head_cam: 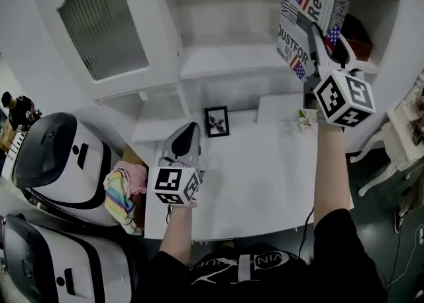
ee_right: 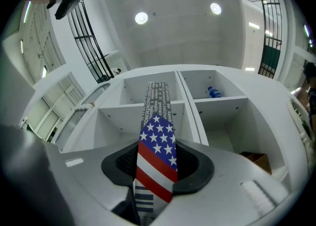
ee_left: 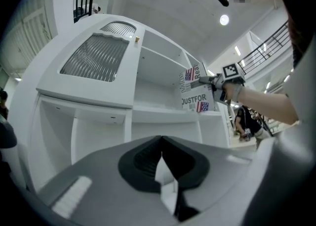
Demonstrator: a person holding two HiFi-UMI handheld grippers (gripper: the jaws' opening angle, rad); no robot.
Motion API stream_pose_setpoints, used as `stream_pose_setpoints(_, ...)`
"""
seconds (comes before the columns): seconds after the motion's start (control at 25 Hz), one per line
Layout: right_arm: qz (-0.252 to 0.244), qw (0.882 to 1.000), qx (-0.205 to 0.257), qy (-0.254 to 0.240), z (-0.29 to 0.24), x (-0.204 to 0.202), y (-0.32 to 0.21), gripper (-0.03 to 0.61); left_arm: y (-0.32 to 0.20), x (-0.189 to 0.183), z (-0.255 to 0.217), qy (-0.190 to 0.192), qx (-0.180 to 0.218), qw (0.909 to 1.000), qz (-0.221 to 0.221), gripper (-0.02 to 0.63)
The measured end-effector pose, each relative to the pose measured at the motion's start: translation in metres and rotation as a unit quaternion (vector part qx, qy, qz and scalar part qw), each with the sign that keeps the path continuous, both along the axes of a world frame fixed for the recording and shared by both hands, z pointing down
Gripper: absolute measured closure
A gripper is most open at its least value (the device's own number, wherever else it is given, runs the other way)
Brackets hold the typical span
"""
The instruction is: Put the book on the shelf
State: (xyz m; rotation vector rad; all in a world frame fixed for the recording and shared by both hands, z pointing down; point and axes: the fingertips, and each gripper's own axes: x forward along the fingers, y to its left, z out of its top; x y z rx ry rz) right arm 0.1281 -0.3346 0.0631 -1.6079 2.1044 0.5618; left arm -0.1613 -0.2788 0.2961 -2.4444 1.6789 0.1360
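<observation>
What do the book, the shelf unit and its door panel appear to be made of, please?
Book: paper with a printed card cover, going by its flag graphics and text.
Shelf unit: probably white-painted wood or board, with a smooth, even finish.
Door panel: ribbed translucent glass or plastic.

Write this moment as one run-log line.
right gripper: shut on book | book: held up before shelf, not placed | left gripper: shut, empty, over table

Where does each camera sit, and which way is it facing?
Head view: on the person's head, looking steeply down at the table; shows both forearms, left gripper, right gripper.
Left gripper view: on the left gripper, tilted up at the shelf; shows its shut jaws.
Right gripper view: on the right gripper, facing the shelf; jaws clamp the book.
All three share the book.
</observation>
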Motion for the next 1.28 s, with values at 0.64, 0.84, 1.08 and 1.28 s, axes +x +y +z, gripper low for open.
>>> stream_pose_setpoints(0.64, 0.093, 0.994, -0.034, 0.036, -0.005, 0.012, -0.060, 0.413, -0.023, 0.034, 0.004, 0.001, -0.005, 0.9991, 0.042, 0.614)
stream_pose_setpoints(0.84, 0.124, 0.989, -0.048, 0.063, -0.004, 0.012, -0.072, 0.410, -0.025, 0.039, 0.006, -0.005, -0.006, 0.9987, 0.051, 0.614)
stream_pose_setpoints(1.08, 0.102, 0.991, -0.054, 0.062, 0.016, 0.013, -0.063, 0.351, -0.030, 0.038, 0.008, -0.001, -0.012, 0.9983, 0.057, 0.614)
stream_pose_setpoints(1.28, 0.083, 0.993, -0.064, 0.048, 0.052, 0.017, -0.044, 0.348, -0.032, 0.044, 0.008, -0.002, -0.011, 0.9978, 0.065, 0.614)
